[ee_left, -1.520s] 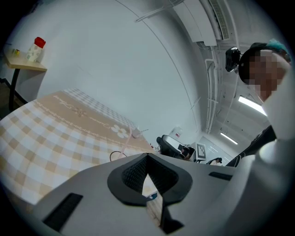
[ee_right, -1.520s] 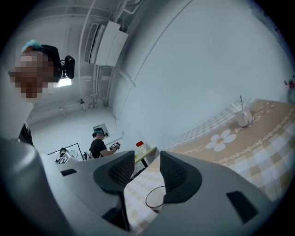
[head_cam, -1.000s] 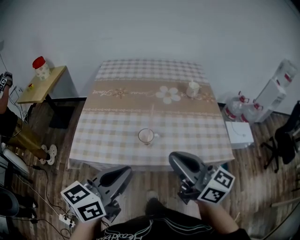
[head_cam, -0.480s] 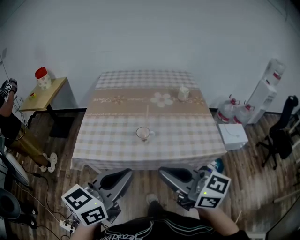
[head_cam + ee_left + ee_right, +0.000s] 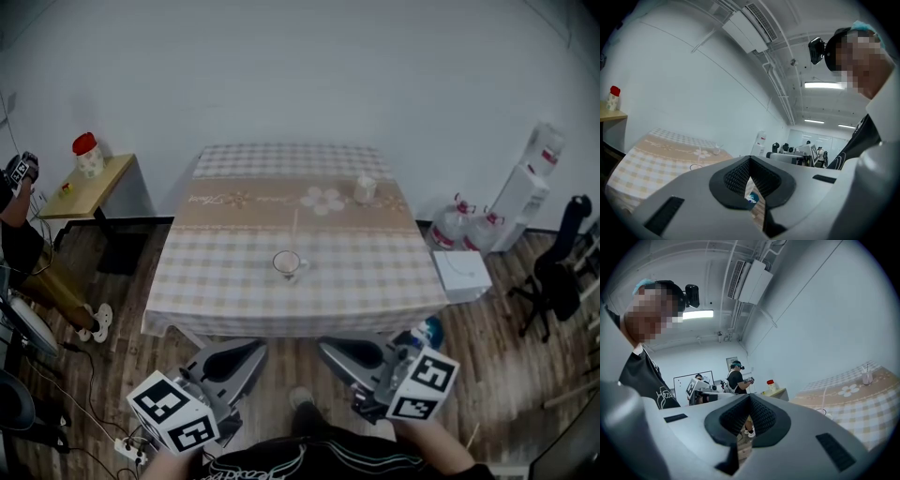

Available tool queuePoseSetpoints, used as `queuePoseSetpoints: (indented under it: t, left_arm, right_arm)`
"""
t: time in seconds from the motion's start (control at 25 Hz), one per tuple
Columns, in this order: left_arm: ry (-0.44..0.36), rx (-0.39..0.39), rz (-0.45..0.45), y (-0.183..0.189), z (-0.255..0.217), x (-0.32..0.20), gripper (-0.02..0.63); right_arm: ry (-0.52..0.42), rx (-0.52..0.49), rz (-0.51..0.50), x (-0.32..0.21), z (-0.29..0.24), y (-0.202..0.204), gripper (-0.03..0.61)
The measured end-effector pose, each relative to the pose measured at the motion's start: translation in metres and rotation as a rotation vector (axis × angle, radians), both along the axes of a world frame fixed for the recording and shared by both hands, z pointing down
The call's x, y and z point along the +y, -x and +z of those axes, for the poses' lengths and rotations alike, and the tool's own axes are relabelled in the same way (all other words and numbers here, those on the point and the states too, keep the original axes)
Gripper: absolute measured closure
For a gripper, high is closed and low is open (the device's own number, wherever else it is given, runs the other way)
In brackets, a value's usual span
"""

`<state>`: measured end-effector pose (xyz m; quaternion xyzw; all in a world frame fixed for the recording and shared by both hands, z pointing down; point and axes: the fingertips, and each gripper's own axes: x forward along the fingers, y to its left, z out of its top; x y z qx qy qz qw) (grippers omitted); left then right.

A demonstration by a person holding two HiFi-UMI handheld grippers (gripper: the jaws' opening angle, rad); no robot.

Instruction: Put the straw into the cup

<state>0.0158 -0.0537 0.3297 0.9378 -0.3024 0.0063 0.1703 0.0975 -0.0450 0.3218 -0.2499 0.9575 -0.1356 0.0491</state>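
Glass cup (image 5: 287, 263): stands on the checked table (image 5: 216, 281), well ahead of both my claws and roughly between them. No straw shows in it.
Straw (image 5: 295, 225): lies flat on the cloth just beyond the cup, farther from my claws and apart from its rim.
Left claw (image 5: 253, 350): jaws pressed together with nothing between them. I hold it low, short of the table's near edge.
Right claw (image 5: 325, 348): jaws likewise closed on nothing. It sits just beside the left claw and level with it.
White mug (image 5: 364, 189): far ahead and to the right of my right claw, with something thin standing in it.
Progress: the lying straw is outside the glass cup, so the putting-in is left. As I judge it, a claw must part its jaws and reach past the cup to it.
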Motion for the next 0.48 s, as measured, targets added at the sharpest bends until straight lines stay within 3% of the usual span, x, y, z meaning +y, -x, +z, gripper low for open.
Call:
queuePoseSetpoints:
  t: [0.2, 0.48]
  left_arm:
    - [0.001, -0.001, -0.014, -0.008, 0.001, 0.005, 0.618]
    - [-0.003, -0.001, -0.02, 0.015, -0.001, 0.016, 0.618]
  right_arm:
    - [0.002, -0.006, -0.012, 0.003, 0.002, -0.009, 0.568]
    - [-0.006, -0.004, -0.011, 0.014, -0.004, 0.014, 0.568]
